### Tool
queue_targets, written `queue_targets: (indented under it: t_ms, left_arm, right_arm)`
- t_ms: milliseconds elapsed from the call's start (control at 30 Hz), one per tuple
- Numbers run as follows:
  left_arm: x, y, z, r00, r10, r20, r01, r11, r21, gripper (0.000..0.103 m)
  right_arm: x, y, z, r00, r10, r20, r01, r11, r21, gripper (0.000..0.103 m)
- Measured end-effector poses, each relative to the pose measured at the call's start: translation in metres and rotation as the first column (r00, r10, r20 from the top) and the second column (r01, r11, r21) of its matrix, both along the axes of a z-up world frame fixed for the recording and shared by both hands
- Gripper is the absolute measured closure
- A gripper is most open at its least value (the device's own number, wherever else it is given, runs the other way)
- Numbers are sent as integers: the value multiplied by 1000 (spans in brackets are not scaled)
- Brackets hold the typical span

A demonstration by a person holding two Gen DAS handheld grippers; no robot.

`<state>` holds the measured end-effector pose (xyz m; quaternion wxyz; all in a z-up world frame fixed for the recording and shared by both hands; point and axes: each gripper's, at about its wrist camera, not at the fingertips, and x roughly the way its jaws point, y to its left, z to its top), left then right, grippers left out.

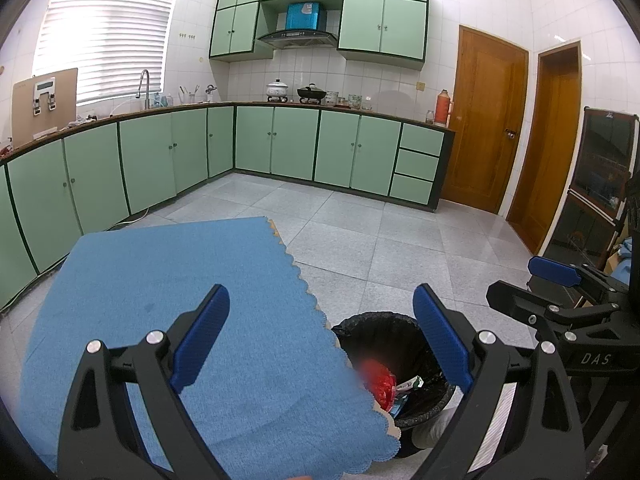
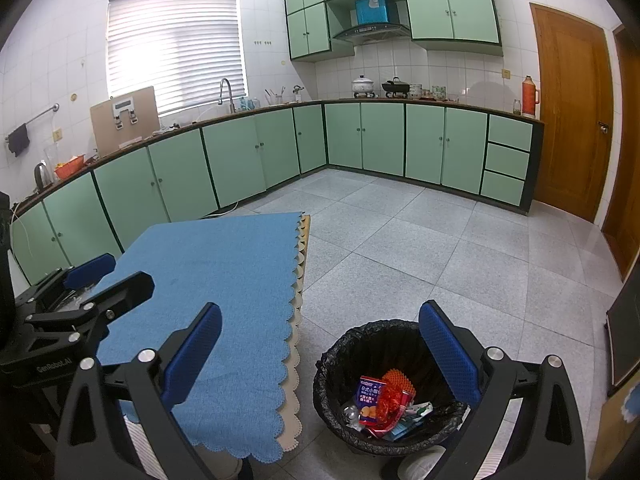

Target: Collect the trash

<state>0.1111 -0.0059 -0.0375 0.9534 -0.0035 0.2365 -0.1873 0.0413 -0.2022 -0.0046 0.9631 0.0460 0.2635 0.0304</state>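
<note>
A black-lined trash bin (image 2: 384,344) stands on the floor beside the table and holds several wrappers (image 2: 384,400), among them a red crumpled one and a snack packet. In the left wrist view the bin (image 1: 380,332) is partly hidden by the table corner. My left gripper (image 1: 320,336) is open and empty above the table's right edge. My right gripper (image 2: 320,352) is open and empty, hovering over the gap between table and bin. The right gripper shows in the left wrist view (image 1: 560,280), and the left gripper in the right wrist view (image 2: 104,276).
A blue scalloped cloth (image 2: 224,280) covers the table. Green cabinets (image 2: 240,160) run along the far walls under a cluttered counter. Wooden doors (image 2: 572,108) are at the right. A dark glass-fronted unit (image 1: 600,184) stands at the far right. Grey tiled floor (image 2: 440,260).
</note>
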Motion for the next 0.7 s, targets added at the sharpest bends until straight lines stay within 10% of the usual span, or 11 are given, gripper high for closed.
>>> queue_targets:
  t_ms: [700]
  left_arm:
    - [0, 2, -4, 1000, 7, -4, -7, 1000, 1, 13]
  right_arm:
    - [0, 1, 0, 1000, 0, -1, 0, 1000, 2, 6]
